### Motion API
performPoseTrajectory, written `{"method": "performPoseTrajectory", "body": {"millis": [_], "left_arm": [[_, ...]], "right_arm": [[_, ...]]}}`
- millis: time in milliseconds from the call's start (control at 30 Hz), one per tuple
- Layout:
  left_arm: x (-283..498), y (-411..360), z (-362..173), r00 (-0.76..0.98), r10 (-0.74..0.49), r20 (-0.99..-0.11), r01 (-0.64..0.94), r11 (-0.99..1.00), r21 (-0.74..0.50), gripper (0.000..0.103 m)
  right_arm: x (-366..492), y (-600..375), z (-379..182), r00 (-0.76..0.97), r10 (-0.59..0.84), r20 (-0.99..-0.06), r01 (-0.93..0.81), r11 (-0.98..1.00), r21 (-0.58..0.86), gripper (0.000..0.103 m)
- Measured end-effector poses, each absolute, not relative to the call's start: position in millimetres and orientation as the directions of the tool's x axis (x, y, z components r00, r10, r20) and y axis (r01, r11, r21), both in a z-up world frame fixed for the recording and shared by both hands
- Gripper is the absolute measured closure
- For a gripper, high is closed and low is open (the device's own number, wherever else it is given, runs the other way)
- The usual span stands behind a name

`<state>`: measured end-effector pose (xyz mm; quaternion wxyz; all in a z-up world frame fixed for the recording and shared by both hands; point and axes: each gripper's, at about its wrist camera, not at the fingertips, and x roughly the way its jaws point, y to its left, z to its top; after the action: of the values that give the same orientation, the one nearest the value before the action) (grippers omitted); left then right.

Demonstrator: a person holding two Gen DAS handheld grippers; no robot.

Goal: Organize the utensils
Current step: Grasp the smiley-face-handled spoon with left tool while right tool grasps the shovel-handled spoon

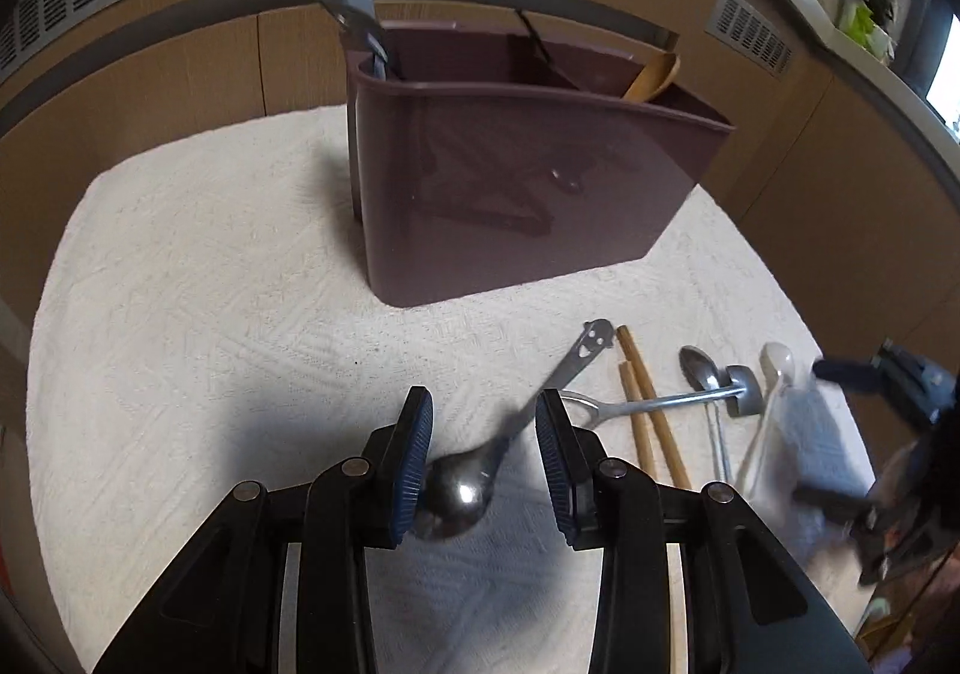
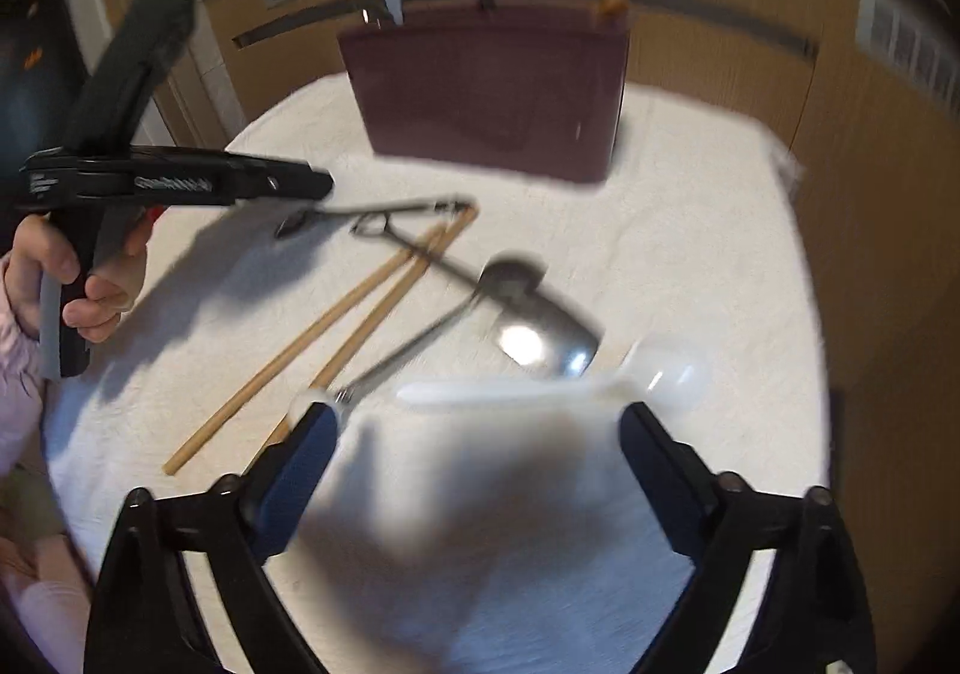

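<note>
My left gripper [image 1: 485, 404] is shut on a metal spoon [image 1: 459, 494]. Its bowl sits against the left pad and its smiley-cut handle slants up to the right. From the right wrist view the left gripper [image 2: 318, 188] carries that spoon [image 2: 360, 212] just above the cloth. My right gripper [image 2: 480, 428] stands open, and a white plastic spoon [image 2: 540, 389] lies on the cloth across its fingertips, untouched. In the left wrist view the right gripper [image 1: 831, 434] is blurred beside the white spoon [image 1: 774, 374]. The maroon utensil holder [image 1: 528, 182] stands behind.
Two wooden chopsticks [image 2: 336, 326], a metal turner [image 2: 540, 338] and another metal spoon [image 1: 699, 368] lie on the white cloth [image 1: 210, 314]. The holder [image 2: 492, 92] contains a blue-grey handle [image 1: 360, 2] and a wooden spoon [image 1: 654, 77]. A hand [image 2: 90, 284] grips the left tool.
</note>
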<state>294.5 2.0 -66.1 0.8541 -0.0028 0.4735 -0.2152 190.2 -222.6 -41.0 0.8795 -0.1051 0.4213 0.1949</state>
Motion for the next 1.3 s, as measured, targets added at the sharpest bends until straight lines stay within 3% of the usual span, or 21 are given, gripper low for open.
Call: {"method": "performPoseTrajectory", "body": {"millis": [33,67,133,167,300,433,533,700,767,833,900,1033,1133,1233,1300], "left_arm": [[297.1,3.0,-70.8,0.443,-0.369,-0.817,0.356,0.909,-0.217,0.066],[297.6,3.8,-75.1,0.428,-0.372,-0.824,0.348,0.909,-0.229,0.066],[290.9,6.1,-78.8,0.421,-0.388,-0.820,0.349,0.904,-0.248,0.066],[285.5,6.3,-78.8,0.413,-0.389,-0.824,0.358,0.901,-0.246,0.066],[252.8,4.4,-77.5,0.359,-0.420,-0.833,0.403,0.875,-0.268,0.066],[226.3,-2.8,-77.3,0.321,-0.441,-0.838,0.443,0.852,-0.279,0.064],[212.6,-12.2,-77.2,0.291,-0.476,-0.830,0.453,0.833,-0.319,0.058],[199.8,-16.2,-76.5,0.298,-0.477,-0.827,0.461,0.830,-0.314,0.058],[198.0,-13.0,-74.0,0.348,-0.430,-0.833,0.439,0.860,-0.260,0.058],[196.7,-6.8,-69.1,0.421,-0.360,-0.832,0.402,0.897,-0.184,0.058],[196.4,1.3,-64.3,0.487,-0.303,-0.819,0.359,0.925,-0.128,0.058],[199.6,20.4,-58.6,0.528,-0.277,-0.802,0.295,0.946,-0.133,0.058],[199.7,32.8,-57.7,0.526,-0.293,-0.798,0.287,0.945,-0.158,0.058],[201.7,36.8,-59.6,0.507,-0.318,-0.801,0.296,0.937,-0.185,0.058],[206.5,30.8,-58.9,0.493,-0.338,-0.802,0.316,0.928,-0.197,0.058]], "right_arm": [[196.5,-222.2,-37.8,0.584,0.228,-0.779,-0.430,0.901,-0.059,0.035],[205.9,-223.1,-36.2,0.594,0.195,-0.780,-0.418,0.904,-0.092,0.058],[231.9,-228.8,-39.3,0.593,0.129,-0.795,-0.370,0.921,-0.126,0.085],[245.0,-232.0,-43.8,0.586,0.093,-0.805,-0.347,0.926,-0.146,0.088],[284.8,-244.3,-67.3,0.556,0.009,-0.831,-0.300,0.935,-0.190,0.088],[274.9,-250.1,-68.8,0.539,0.034,-0.842,-0.297,0.943,-0.152,0.088],[250.0,-247.5,-69.6,0.499,0.096,-0.861,-0.326,0.942,-0.084,0.087],[207.6,-222.4,-61.6,0.409,0.267,-0.873,-0.473,0.880,0.048,0.086],[198.6,-212.8,-51.9,0.437,0.282,-0.854,-0.506,0.862,0.025,0.080],[195.0,-202.0,-41.2,0.504,0.279,-0.817,-0.540,0.841,-0.046,0.060],[199.1,-186.4,-38.8,0.548,0.264,-0.793,-0.580,0.803,-0.134,0.058],[225.3,-152.4,-49.0,0.513,0.261,-0.818,-0.655,0.735,-0.176,0.075],[250.6,-142.6,-63.8,0.489,0.215,-0.845,-0.670,0.713,-0.207,0.076],[269.2,-152.2,-69.5,0.396,0.260,-0.881,-0.673,0.734,-0.086,0.078],[277.3,-160.7,-68.9,0.319,0.306,-0.897,-0.646,0.763,0.031,0.095]]}}
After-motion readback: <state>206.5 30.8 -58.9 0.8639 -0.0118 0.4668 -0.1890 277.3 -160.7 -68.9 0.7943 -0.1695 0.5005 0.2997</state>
